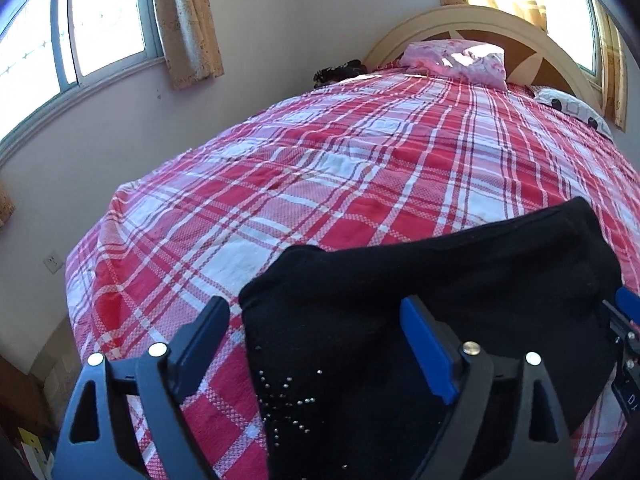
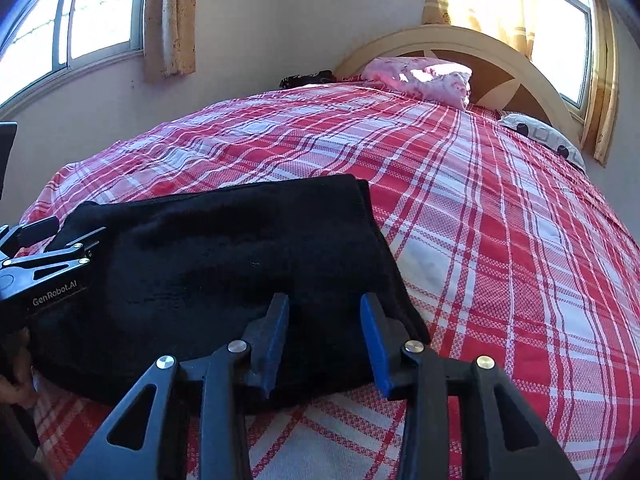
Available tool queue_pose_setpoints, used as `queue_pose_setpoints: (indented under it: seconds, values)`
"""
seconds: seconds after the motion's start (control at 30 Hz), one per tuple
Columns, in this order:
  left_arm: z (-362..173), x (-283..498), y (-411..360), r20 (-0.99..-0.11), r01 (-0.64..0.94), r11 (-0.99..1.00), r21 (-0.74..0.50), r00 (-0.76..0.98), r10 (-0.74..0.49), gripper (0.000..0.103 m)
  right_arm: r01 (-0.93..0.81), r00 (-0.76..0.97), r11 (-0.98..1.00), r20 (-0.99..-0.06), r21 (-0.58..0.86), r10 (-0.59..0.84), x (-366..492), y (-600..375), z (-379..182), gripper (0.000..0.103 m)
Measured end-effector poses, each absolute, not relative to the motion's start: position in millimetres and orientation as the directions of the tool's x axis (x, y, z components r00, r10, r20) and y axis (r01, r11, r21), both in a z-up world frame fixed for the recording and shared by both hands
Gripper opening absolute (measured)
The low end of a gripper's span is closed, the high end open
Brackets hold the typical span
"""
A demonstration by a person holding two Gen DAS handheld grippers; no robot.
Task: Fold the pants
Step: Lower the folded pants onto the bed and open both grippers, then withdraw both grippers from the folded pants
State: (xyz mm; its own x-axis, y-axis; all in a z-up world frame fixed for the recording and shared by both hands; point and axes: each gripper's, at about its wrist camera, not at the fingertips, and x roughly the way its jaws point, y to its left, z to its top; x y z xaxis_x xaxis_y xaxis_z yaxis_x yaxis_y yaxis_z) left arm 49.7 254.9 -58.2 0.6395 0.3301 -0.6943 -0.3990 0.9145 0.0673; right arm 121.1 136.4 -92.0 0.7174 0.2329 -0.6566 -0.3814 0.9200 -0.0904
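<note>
The black pants (image 1: 420,304) lie folded into a thick rectangle on the red plaid bedspread (image 1: 320,168), with small silver studs near the front. My left gripper (image 1: 316,344) is open over the pants' left edge, empty. In the right wrist view the pants (image 2: 224,264) lie left of centre. My right gripper (image 2: 324,340) is open just above their near right corner, holding nothing. The left gripper's body (image 2: 44,276) shows at the pants' left side in the right wrist view.
A pink pillow (image 1: 456,60) and a patterned pillow (image 1: 572,108) lie at the headboard (image 1: 472,20). A dark item (image 1: 340,72) sits at the bed's far left corner. Curtained windows (image 1: 108,20) flank the bed. The wall runs along the bed's left side.
</note>
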Motion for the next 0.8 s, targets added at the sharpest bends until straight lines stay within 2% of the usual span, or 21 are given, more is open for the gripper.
queue_pose_setpoints:
  seconds: [0.07,0.2,0.27,0.57,0.8]
  values:
    - [-53,44,256,-0.706,-0.389,0.920,0.051,0.638,0.309,0.090,-0.386,0.714,0.919,-0.655,-0.075,0.247,121,133,-90,0.044]
    - [-44,26,242,-0.671,-0.364,0.922,0.129,0.653,0.352,0.090,-0.378,0.717,0.925,-0.618,0.046,0.324,102,116,-74,0.050]
    - [-41,18,236,-0.665,-0.353,0.925,0.141,0.659,0.352,0.090,-0.372,0.720,0.923,-0.598,0.097,0.353,87,109,-67,0.058]
    - [-32,1,206,-0.675,-0.281,0.953,0.112,0.682,0.281,0.090,-0.331,0.715,0.931,-0.602,0.157,0.356,46,88,-64,0.061]
    - [-21,-12,183,-0.663,-0.233,0.967,0.105,0.708,0.242,0.095,-0.261,0.741,0.944,-0.585,0.202,0.330,23,58,-55,0.061]
